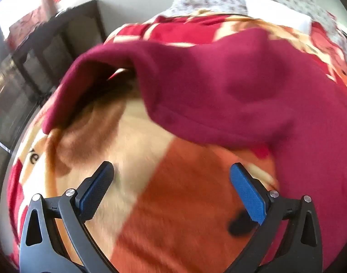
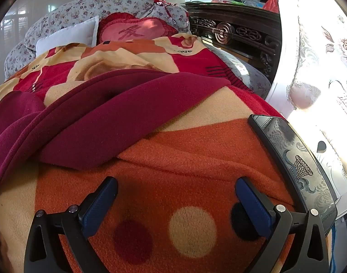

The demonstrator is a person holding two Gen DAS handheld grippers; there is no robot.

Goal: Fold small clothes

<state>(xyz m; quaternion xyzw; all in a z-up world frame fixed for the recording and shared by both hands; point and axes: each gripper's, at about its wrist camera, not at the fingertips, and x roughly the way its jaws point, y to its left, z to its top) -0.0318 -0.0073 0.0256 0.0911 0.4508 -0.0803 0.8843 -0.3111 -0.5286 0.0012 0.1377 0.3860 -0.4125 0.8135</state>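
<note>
A bed carries a fleecy patterned blanket (image 2: 196,150) in orange, cream and red, and on it lies the maroon fleece garment (image 2: 109,118), rumpled and unfolded, soft and thick-looking with one rolled edge. In the right wrist view it stretches as a long band from near left to far right, just beyond the right hand-held gripper (image 2: 176,201) and mostly to its left; its near edge lies close ahead of the fingertips. In the left wrist view the same garment (image 1: 230,91) fills the far and right side, with a lifted, hollow fold on its left, a little beyond the left hand-held gripper (image 1: 171,188). Both hand-held grippers gape fully wide, holding nothing, over bare blanket. The right one looks nearer to a cloth edge. A dark phone (image 2: 294,157) lies on the blanket's right.
</note>
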